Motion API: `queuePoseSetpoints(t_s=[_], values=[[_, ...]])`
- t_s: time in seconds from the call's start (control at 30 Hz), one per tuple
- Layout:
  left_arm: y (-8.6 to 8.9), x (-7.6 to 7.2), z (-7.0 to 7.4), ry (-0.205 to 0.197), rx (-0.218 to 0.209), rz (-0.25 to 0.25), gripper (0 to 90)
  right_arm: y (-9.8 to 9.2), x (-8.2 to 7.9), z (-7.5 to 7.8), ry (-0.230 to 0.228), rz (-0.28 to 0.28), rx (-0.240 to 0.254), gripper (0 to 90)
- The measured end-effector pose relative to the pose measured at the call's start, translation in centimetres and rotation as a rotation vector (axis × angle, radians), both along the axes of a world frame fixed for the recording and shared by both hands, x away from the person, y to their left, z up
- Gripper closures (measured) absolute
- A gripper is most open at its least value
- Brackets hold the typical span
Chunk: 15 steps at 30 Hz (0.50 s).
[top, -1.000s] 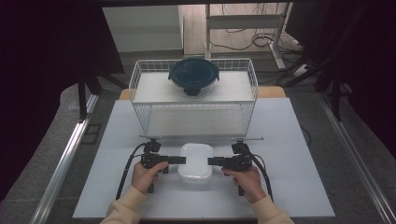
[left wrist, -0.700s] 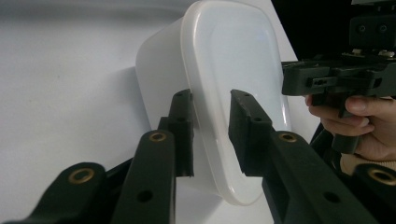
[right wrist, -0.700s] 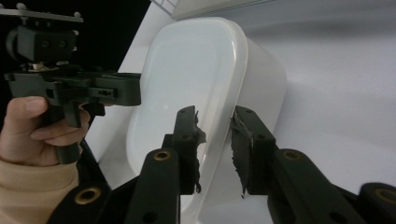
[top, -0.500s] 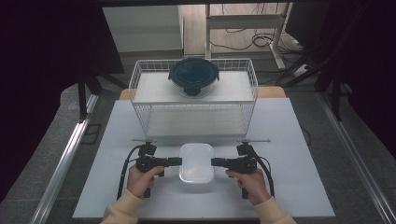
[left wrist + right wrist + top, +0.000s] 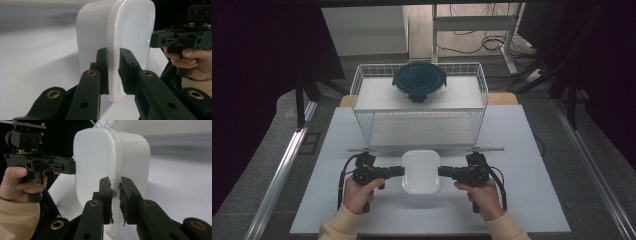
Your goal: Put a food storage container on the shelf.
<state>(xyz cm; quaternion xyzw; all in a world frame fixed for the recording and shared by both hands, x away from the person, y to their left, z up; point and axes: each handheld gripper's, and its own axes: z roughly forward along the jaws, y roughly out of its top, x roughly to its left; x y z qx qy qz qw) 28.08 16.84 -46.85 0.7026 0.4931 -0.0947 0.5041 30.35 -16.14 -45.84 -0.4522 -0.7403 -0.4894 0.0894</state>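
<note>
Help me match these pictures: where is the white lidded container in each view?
High view: white container low centre, between both grippers.
Left gripper view: upper centre, its rim between the fingers.
Right gripper view: centre, rim between the fingers.
Shared landmark: the white table.

The left gripper [image 5: 398, 171] and the right gripper [image 5: 443, 171] have just been closing, and each now has its black jaws pinched on the projecting rim of the white rounded-rectangular plastic container [image 5: 421, 171], one at either short end. A second ago the jaws stood wider beside that rim. Both hands sit slightly farther up the white table [image 5: 532, 150] than before, and the container with them; it seems lifted clear of the surface, though the high view cannot confirm this.
</note>
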Motion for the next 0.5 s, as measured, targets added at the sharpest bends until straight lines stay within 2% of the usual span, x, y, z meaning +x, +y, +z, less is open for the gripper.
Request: queuePoseSetpoints(t_s=[0.17,0.5], values=[[-0.1,-0.3,1.3,-0.045,0.009,0.004,79.3,-0.1,-0.3,1.4,-0.056,0.013,-0.007,79.3],[0.1,0.1,3.8,-0.099,0.016,0.019,79.3,0.3,0.3,3.7,-0.118,0.019,-0.013,79.3]])
